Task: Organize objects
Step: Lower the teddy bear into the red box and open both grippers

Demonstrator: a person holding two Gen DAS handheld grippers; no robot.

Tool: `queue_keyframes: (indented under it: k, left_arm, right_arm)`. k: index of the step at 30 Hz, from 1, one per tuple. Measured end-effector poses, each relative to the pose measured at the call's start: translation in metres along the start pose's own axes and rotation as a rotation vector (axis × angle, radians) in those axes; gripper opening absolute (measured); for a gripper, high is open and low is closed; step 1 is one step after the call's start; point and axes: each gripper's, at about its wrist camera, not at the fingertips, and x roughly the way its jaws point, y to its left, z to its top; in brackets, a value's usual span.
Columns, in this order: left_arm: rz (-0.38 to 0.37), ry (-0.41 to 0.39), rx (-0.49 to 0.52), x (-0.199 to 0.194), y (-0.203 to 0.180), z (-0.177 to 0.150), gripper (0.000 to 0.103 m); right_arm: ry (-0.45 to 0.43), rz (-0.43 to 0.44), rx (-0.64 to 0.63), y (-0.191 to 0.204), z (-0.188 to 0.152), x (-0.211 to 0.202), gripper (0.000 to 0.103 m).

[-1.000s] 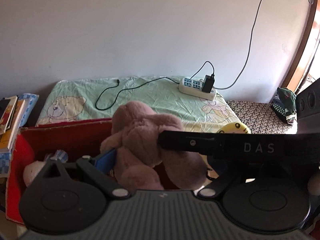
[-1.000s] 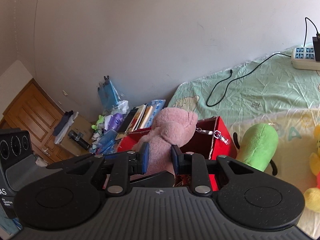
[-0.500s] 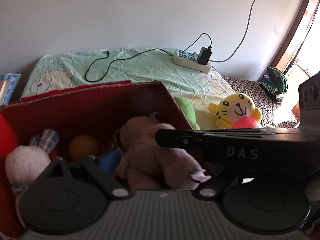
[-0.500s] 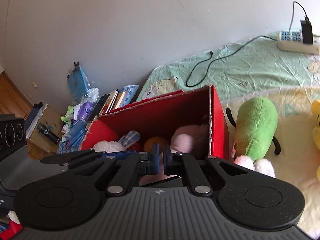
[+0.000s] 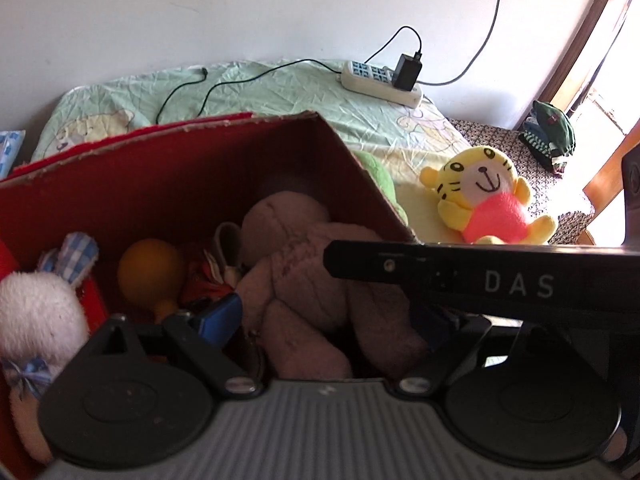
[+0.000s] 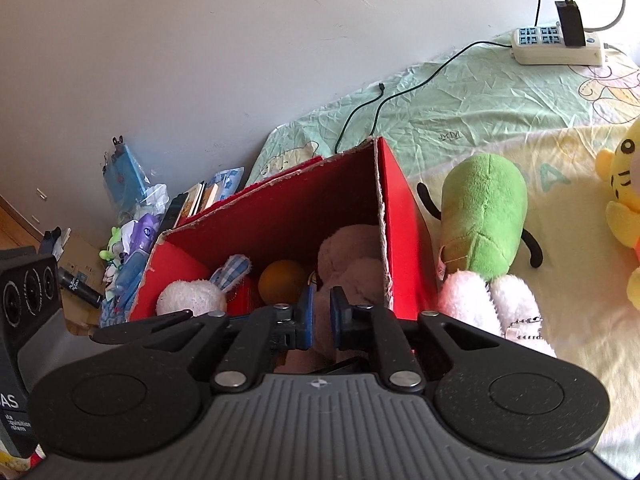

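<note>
A pink plush toy (image 5: 304,272) lies inside the red cardboard box (image 5: 180,184), against its right wall. My right gripper (image 6: 321,316) is shut on a limb of the pink plush (image 6: 348,256), its blue pads pinching it just inside the box (image 6: 404,208). My left gripper (image 5: 326,318) stands open, its fingers wide apart on either side of the plush's legs. The right gripper's black housing (image 5: 460,276) crosses the left wrist view. A white bunny plush (image 6: 188,296) and an orange ball (image 6: 282,280) also sit in the box.
On the bed sheet beside the box lie a green plush (image 6: 484,208), a white-pink plush (image 6: 480,304) and a yellow tiger plush (image 5: 484,196). A power strip (image 6: 556,46) with cables rests near the wall. Books (image 6: 192,200) and clutter stand left of the box.
The pink plush went from hanging above the box down into it, carried by the grippers. Both cameras now sit lower and closer to the box's inside.
</note>
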Motion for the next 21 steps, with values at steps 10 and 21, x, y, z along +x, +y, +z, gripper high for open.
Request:
queue_keyframes:
  k: [10, 21]
  left_arm:
    - [0.073, 0.036, 0.001, 0.005, -0.005, 0.000, 0.098]
    - [0.145, 0.035, 0.022, -0.001, -0.017, -0.002, 0.099]
  right_arm:
    - [-0.009, -0.027, 0.026, -0.001, -0.001, -0.002, 0.007]
    - [-0.018, -0.030, 0.011, -0.004, -0.005, -0.009, 0.008]
